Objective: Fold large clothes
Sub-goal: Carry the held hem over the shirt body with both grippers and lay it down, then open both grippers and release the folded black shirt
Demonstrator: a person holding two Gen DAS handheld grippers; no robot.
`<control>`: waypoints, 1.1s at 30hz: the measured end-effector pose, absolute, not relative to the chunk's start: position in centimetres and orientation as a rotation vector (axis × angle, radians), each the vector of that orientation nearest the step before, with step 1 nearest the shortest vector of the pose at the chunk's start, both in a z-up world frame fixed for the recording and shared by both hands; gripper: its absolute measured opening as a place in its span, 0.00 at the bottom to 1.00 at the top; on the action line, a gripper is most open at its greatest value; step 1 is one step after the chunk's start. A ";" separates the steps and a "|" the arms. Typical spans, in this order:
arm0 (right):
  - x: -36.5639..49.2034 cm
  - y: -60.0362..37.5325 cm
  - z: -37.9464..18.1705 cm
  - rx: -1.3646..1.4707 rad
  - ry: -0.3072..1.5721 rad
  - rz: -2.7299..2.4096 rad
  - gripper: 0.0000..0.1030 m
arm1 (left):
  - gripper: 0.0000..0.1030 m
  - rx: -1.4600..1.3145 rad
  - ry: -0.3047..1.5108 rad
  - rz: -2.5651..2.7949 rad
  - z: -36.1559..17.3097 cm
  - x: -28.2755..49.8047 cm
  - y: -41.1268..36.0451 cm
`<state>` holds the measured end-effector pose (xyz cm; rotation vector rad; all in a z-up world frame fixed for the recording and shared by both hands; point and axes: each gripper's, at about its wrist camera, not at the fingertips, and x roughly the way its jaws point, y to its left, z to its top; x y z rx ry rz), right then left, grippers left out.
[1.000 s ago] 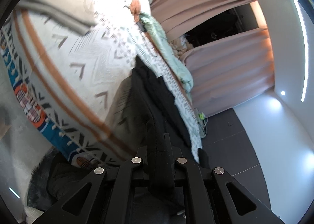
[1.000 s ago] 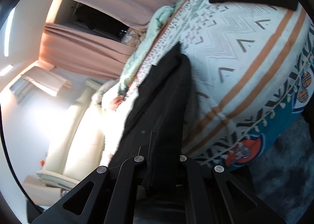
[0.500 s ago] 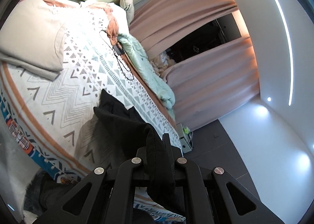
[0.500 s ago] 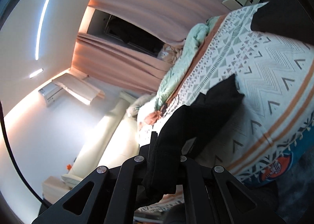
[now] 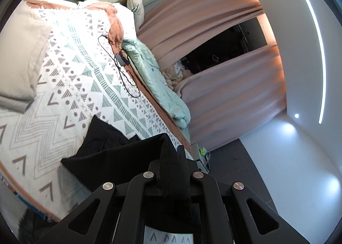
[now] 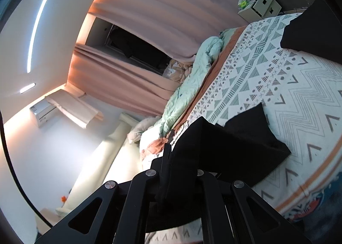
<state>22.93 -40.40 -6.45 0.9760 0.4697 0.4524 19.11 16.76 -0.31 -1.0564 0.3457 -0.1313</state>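
Left wrist view: the left gripper is clamping a bunched edge of the black garment, jaws closed on the fabric. The cloth is running away from the fingers toward the left and forward, its far part lying on the patterned bedspread, while the held edge is hanging raised above the bed. A beige pillow is lying well apart, further left. Right wrist view: the right gripper is likewise gripping a fold of the black garment, which is stretching forward and to the right onto the patterned bedspread. Judged from both views, the garment's long axis is spanning between the two grippers, each equally near its own corner; the held edge should travel forward over the resting part.
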 end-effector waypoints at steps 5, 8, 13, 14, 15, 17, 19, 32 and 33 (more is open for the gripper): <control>28.1 -40.1 -7.0 1.074 0.463 0.396 0.06 | 0.06 -1.086 0.373 -0.112 -0.4 25.0 17.6; 31.1 -39.5 -7.7 1.125 0.475 0.373 0.06 | 0.06 -1.105 0.389 -0.081 -0.8 27.8 18.2; 35.6 -38.4 -8.7 1.193 0.494 0.325 0.07 | 0.06 -1.183 0.398 -0.028 -2.4 31.9 19.1; 36.6 -38.2 -9.1 1.211 0.502 0.311 0.07 | 0.06 -1.194 0.398 -0.012 -2.9 32.7 19.1; 37.5 -38.0 -9.4 1.225 0.509 0.297 0.07 | 0.06 -1.203 0.399 0.004 -3.3 33.4 19.2; 38.9 -37.8 -10.1 1.242 0.524 0.273 0.07 | 0.06 -1.229 0.405 0.037 -4.4 34.8 19.2; 40.5 -37.7 -11.2 1.261 0.547 0.241 0.07 | 0.06 -1.268 0.417 0.069 -5.8 36.2 19.3; 46.6 -36.9 -20.2 1.212 0.663 0.142 0.10 | 0.06 -1.224 0.506 0.265 -14.2 41.8 18.5; 46.8 -36.7 -20.5 1.175 0.675 0.120 0.10 | 0.06 -1.209 0.509 0.260 -14.4 42.0 18.6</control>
